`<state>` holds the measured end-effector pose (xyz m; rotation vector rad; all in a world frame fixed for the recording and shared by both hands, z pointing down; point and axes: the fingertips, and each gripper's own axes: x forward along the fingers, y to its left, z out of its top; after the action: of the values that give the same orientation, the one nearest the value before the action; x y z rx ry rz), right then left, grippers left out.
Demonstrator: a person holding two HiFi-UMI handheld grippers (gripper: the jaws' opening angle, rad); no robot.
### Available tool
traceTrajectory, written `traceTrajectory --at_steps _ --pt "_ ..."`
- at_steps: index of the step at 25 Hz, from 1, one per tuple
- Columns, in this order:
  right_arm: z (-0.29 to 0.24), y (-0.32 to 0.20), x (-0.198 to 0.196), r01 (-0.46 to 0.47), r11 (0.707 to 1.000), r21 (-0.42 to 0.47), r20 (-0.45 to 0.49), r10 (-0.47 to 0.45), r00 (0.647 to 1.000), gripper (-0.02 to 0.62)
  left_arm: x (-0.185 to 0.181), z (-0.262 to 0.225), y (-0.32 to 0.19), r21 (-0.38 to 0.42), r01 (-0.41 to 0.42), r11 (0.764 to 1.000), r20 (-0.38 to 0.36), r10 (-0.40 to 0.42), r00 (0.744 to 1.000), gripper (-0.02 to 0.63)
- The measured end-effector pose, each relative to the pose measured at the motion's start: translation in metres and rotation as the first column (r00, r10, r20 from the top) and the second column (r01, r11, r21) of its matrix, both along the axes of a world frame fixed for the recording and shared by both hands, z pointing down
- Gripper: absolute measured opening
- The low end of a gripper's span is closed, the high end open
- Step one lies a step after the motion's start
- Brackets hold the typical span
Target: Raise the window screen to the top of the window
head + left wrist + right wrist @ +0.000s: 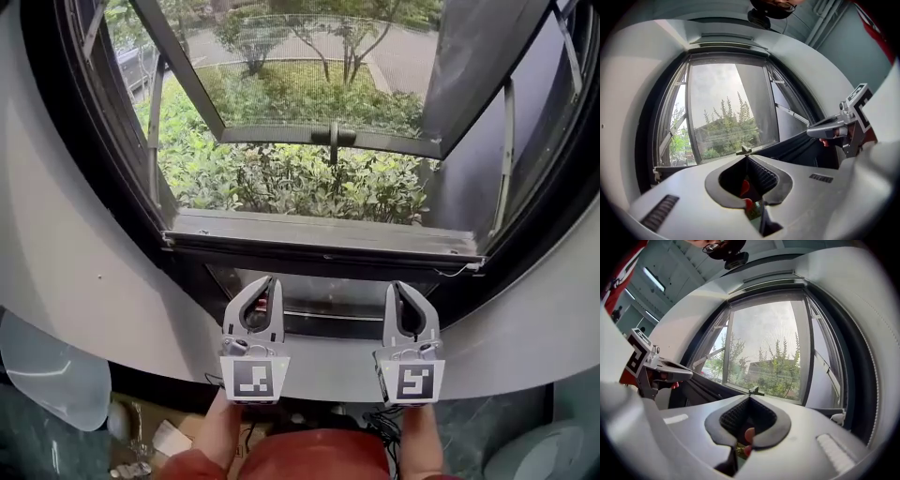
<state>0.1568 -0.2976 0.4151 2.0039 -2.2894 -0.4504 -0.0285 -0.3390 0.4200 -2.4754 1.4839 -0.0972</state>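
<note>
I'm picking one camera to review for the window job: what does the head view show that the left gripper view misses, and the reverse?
Only the head view: the left claw's marker cube and the clutter on the floor under the ledge. Only the left gripper view: the window's top frame and the sky. Both: the shut right claw, the window handle and the greenery outside.
</note>
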Motion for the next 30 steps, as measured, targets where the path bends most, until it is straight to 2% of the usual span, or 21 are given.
traceTrajectory --at_steps 4,6,8,10,13,15,19,21,23,24,27,30 --pt "0.009 -0.009 -0.004 0.045 0.997 -0.066 -0.044 -0.048 0.998 0.012 0.004 0.005 -0.004 0.026 -0.014 1.000 0.107 0.011 0.994 0.030" --pt "0.013 -0.014 -0.007 0.066 0.993 -0.096 -0.072 -0.073 0.995 0.078 0.008 0.009 -0.007 0.051 -0.030 0.998 0.171 0.021 0.985 0.051" --pt "0.017 -0.019 -0.011 0.077 0.991 -0.113 -0.143 -0.093 0.985 0.080 0.010 0.014 -0.011 0.079 -0.045 0.996 0.260 0.023 0.965 0.064" --pt "0.023 -0.025 -0.013 0.063 0.986 -0.152 -0.253 -0.101 0.962 0.087 0.011 0.018 -0.016 0.099 -0.055 0.994 0.362 0.016 0.932 0.081" --pt "0.034 -0.035 -0.011 0.036 0.981 -0.192 -0.440 -0.119 0.890 0.139 0.010 0.026 -0.025 0.123 -0.066 0.990 0.503 -0.005 0.864 0.101" --pt "0.044 -0.041 -0.005 0.000 0.973 -0.232 -0.551 -0.131 0.824 0.178 0.008 0.032 -0.031 0.137 -0.074 0.988 0.593 -0.022 0.805 0.119" --pt "0.059 -0.049 0.006 -0.103 0.961 -0.257 -0.747 -0.130 0.652 0.193 0.006 0.045 -0.042 0.143 -0.104 0.984 0.764 -0.043 0.644 0.146" --pt "0.063 -0.053 0.010 -0.147 0.958 -0.246 -0.816 -0.123 0.565 0.199 0.006 0.050 -0.047 0.139 -0.116 0.983 0.819 -0.048 0.572 0.152" --pt "0.066 -0.055 0.012 -0.174 0.957 -0.234 -0.859 -0.119 0.498 0.199 0.005 0.053 -0.052 0.142 -0.119 0.983 0.848 -0.058 0.526 0.153" --pt "0.067 -0.055 0.012 -0.183 0.956 -0.228 -0.870 -0.116 0.478 0.199 0.004 0.054 -0.054 0.144 -0.118 0.983 0.858 -0.064 0.510 0.154" --pt "0.068 -0.055 0.013 -0.204 0.955 -0.217 -0.897 -0.112 0.428 0.199 0.004 0.056 -0.060 0.148 -0.117 0.982 0.882 -0.077 0.465 0.156" --pt "0.069 -0.056 0.013 -0.215 0.953 -0.213 -0.908 -0.112 0.404 0.199 0.005 0.059 -0.065 0.159 -0.128 0.979 0.906 -0.093 0.413 0.161"
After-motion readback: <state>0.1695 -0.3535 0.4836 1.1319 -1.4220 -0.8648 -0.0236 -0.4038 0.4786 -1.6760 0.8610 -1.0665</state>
